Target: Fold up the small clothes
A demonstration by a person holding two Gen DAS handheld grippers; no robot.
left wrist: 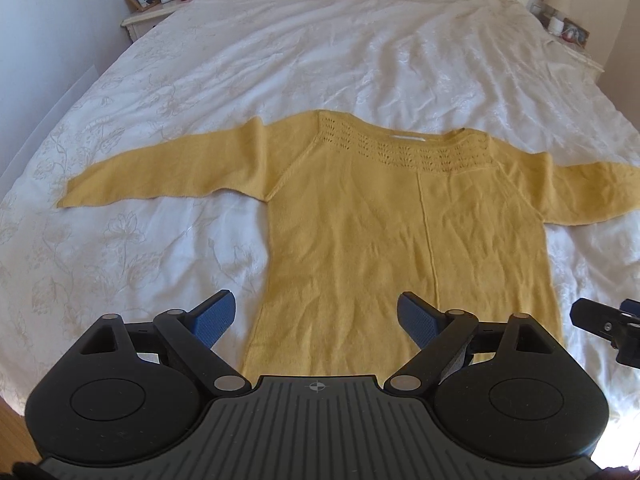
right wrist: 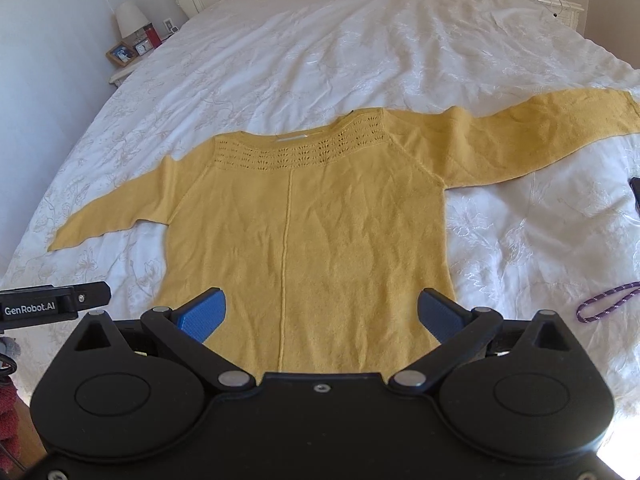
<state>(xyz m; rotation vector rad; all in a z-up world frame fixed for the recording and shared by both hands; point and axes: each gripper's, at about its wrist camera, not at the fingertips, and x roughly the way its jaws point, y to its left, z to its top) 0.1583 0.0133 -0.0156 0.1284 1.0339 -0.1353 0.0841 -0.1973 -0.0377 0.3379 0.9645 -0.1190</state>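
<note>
Here, seen from the left wrist: yellow sweater point(left wrist: 400, 240) spread flat, front up, on a white bedspread point(left wrist: 280, 60), both sleeves stretched outward, neckline toward the headboard. Left gripper point(left wrist: 316, 316) hanging above the hem, blue pads wide apart, nothing between them. At the right edge, part of the other tool.

From the right wrist: same sweater point(right wrist: 320, 220) filling the middle, right gripper point(right wrist: 322, 312) likewise spread and empty over the hem. Purple cord point(right wrist: 608, 302) on the bedding to the right; a dark object at the frame edge, possibly a phone.

Probably best to start with a sleeve: pinching only its cuff, lifting low, laying it across the chest without dragging the body.
</note>
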